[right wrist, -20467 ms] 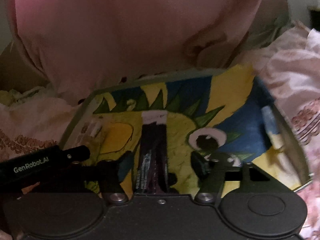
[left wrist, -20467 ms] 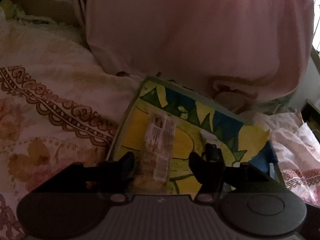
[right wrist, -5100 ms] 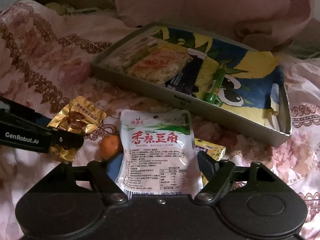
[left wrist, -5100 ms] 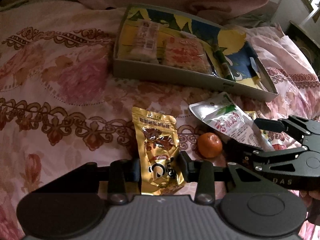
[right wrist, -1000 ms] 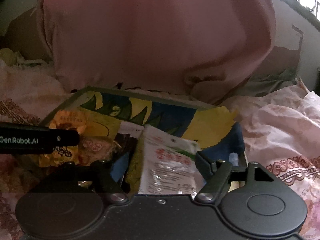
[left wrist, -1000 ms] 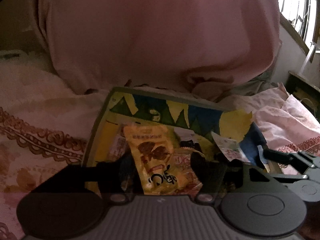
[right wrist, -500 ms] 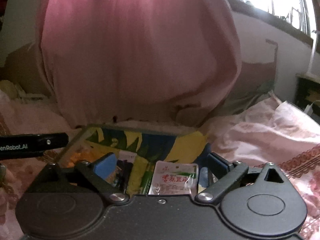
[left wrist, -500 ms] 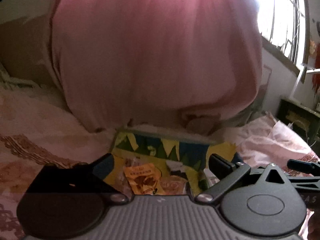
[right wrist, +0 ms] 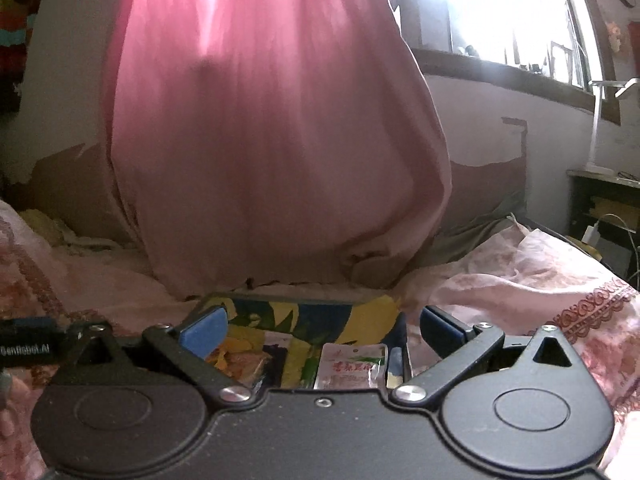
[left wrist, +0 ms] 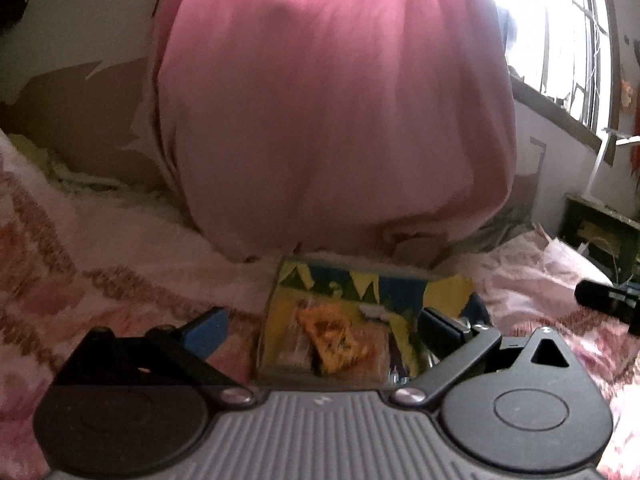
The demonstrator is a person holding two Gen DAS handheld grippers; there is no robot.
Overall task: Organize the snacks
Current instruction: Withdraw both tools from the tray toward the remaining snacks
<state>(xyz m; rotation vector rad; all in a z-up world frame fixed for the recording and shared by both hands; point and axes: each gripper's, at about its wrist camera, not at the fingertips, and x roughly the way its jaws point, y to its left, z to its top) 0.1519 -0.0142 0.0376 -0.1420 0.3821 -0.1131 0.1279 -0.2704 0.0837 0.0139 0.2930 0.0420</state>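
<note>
A shallow tray (left wrist: 360, 286) with a yellow, blue and green cartoon print lies on the bed. In the left wrist view a gold snack pouch (left wrist: 330, 340) rests inside it on other packets. My left gripper (left wrist: 320, 324) hangs above and short of the tray, open, with nothing between its fingers. In the right wrist view a white and green pouch (right wrist: 352, 364) lies in the tray (right wrist: 288, 314) beside a dark packet. My right gripper (right wrist: 320, 324) is over the tray's near side, its jaws opening wide and empty. Each gripper shows at the edge of the other's view.
A big pink cloth bundle (left wrist: 332, 120) stands right behind the tray. A floral pink bedspread (left wrist: 100, 272) spreads on all sides and is rumpled at the right (right wrist: 540, 280). A dark side cabinet (right wrist: 604, 208) and a bright window (right wrist: 500, 20) are at far right.
Both grippers let go of their pouches, which now lie in the tray. Both opened wide, rose and pulled back, so the tray looks smaller and lower in view.
</note>
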